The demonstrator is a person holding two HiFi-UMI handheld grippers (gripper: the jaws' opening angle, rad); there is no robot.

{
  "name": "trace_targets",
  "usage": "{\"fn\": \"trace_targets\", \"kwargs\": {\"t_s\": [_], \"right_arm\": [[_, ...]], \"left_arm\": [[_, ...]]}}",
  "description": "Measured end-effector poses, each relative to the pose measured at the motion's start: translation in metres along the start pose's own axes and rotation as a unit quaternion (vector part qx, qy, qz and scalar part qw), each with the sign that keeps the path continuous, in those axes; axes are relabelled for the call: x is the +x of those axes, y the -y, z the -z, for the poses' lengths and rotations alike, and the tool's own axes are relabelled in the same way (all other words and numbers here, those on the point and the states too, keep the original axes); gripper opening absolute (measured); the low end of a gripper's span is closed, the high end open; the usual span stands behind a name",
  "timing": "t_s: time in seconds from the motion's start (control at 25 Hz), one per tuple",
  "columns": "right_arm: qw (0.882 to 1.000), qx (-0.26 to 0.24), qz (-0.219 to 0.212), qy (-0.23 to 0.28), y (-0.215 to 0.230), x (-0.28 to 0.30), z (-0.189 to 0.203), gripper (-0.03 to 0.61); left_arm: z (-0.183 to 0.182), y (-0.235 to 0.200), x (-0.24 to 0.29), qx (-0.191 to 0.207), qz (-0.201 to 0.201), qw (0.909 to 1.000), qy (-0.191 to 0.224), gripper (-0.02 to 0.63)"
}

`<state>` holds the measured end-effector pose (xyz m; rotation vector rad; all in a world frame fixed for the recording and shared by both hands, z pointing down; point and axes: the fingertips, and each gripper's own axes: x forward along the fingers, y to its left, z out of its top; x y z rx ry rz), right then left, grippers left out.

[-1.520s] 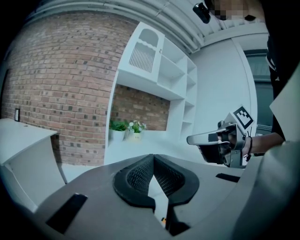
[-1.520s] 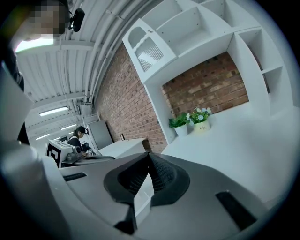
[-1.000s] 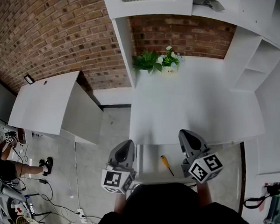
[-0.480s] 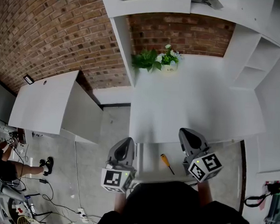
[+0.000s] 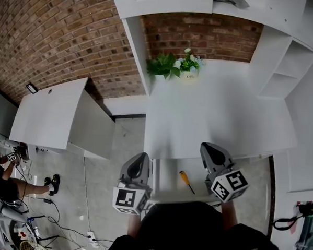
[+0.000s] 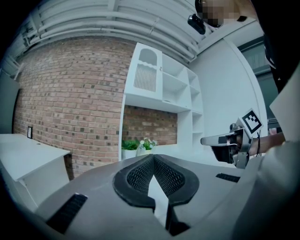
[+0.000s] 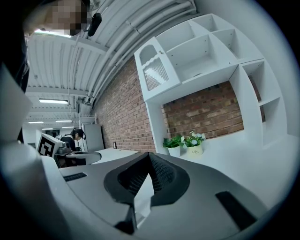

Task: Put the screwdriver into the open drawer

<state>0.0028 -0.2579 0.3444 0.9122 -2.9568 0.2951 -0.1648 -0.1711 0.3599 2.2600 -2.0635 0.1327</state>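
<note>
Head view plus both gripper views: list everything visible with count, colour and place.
screwdriver: one, yellow handle, lying in the open drawer
drawer: one, white, pulled out under the desk's near edge
desk: one, white, centre
potted plants: two, green, one flowering, at the desk's back
shelf unit: one, white, above and right of desk
side table: one, white, left
brick wall: one, red-brown, behind
bystander: one, dark clothes, far left
left gripper: one, grey, jaws shut, empty
right gripper: one, grey, jaws shut, empty
</note>
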Motion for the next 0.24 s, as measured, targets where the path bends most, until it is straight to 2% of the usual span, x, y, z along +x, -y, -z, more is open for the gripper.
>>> {"fn": "trace_targets", "kwargs": {"t_s": [0.24], "right_arm": [[1.0,-0.005,-0.005,0.005,0.0018,0.0006,0.0009,0.014]], "left_arm": [[0.0011,0.001,0.0024,-0.001,0.001,1.0,-0.003,0.009]]}}
